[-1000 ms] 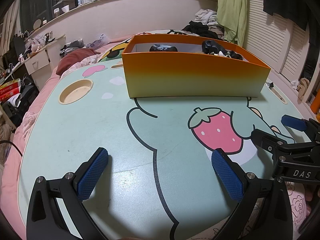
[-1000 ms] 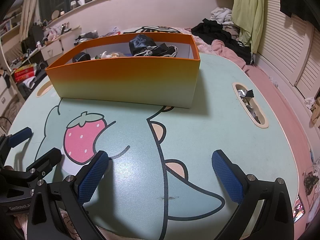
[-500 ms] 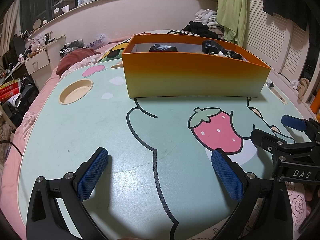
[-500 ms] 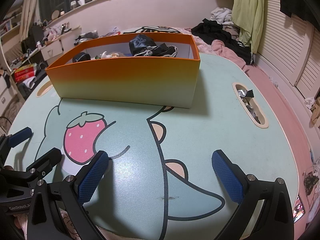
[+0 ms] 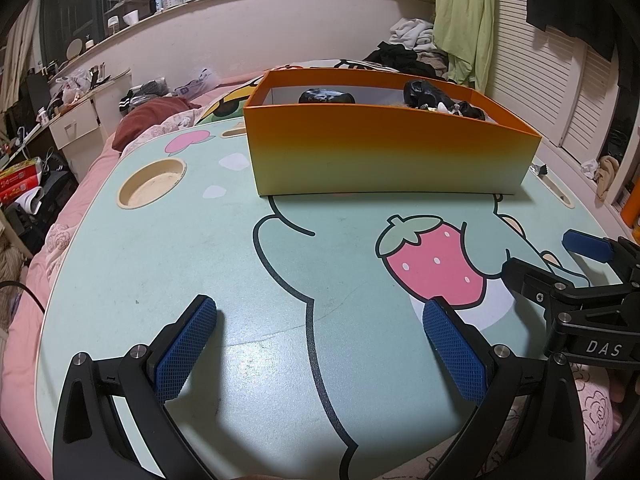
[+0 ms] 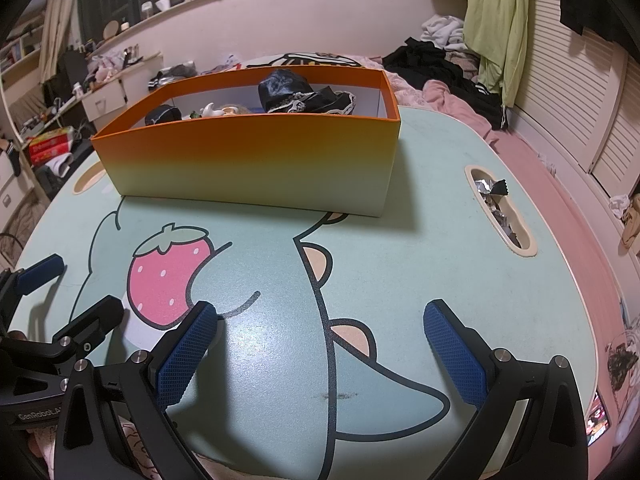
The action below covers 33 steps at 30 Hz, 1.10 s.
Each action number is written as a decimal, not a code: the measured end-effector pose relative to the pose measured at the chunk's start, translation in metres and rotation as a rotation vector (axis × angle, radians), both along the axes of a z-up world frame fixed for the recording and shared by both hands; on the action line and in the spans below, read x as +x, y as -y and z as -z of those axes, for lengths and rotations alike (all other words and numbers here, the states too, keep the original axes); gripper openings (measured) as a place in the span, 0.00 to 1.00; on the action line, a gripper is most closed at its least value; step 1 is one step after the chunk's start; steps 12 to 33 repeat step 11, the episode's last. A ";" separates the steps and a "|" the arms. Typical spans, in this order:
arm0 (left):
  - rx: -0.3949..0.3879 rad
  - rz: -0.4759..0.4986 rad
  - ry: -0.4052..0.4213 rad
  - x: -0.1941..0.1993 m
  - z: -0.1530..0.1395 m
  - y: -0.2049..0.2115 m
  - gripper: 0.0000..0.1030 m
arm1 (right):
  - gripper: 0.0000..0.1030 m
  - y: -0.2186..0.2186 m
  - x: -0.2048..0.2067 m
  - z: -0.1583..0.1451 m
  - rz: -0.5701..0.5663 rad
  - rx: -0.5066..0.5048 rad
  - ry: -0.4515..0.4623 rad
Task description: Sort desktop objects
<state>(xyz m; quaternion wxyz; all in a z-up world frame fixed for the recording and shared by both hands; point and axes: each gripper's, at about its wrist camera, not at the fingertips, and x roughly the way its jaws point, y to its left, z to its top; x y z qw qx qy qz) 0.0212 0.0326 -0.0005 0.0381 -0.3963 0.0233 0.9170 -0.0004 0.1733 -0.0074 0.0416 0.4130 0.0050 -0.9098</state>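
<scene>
Rectangular orange box [image 5: 384, 152] on smooth printed table [image 5: 160, 264].

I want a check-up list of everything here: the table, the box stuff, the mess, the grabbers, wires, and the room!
Surface: mint-green lap table with a printed strawberry, a round cup recess and a slot.
Job's things: orange box at the far side of the table, holding dark bundled items and a small white piece.
Clutter: crumpled foil wrappers in the slot.
Grippers: left gripper and right gripper both open, empty, low over the near edge, side by side.
Cables: a black cable beyond the table's left edge.
Surroundings: pink bedding, piled clothes, green garment hanging, cluttered desk.
</scene>
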 end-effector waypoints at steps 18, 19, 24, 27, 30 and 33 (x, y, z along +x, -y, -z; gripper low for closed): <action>0.000 0.001 -0.001 0.000 0.000 0.000 1.00 | 1.00 0.000 0.000 0.000 0.000 0.000 0.000; 0.000 0.001 -0.001 0.000 0.000 0.000 1.00 | 1.00 0.000 0.000 0.000 0.000 0.000 0.000; 0.000 0.001 -0.001 0.000 0.000 0.000 1.00 | 1.00 0.000 0.000 0.000 0.000 0.000 0.000; 0.000 0.001 -0.001 0.000 0.000 0.000 1.00 | 1.00 0.000 0.000 0.000 0.000 0.000 0.000; 0.000 0.001 -0.001 0.000 0.000 0.000 1.00 | 1.00 0.000 0.000 0.000 0.000 0.000 0.000; 0.000 0.001 -0.001 0.000 0.000 0.000 1.00 | 1.00 0.000 0.000 0.000 0.000 0.000 0.000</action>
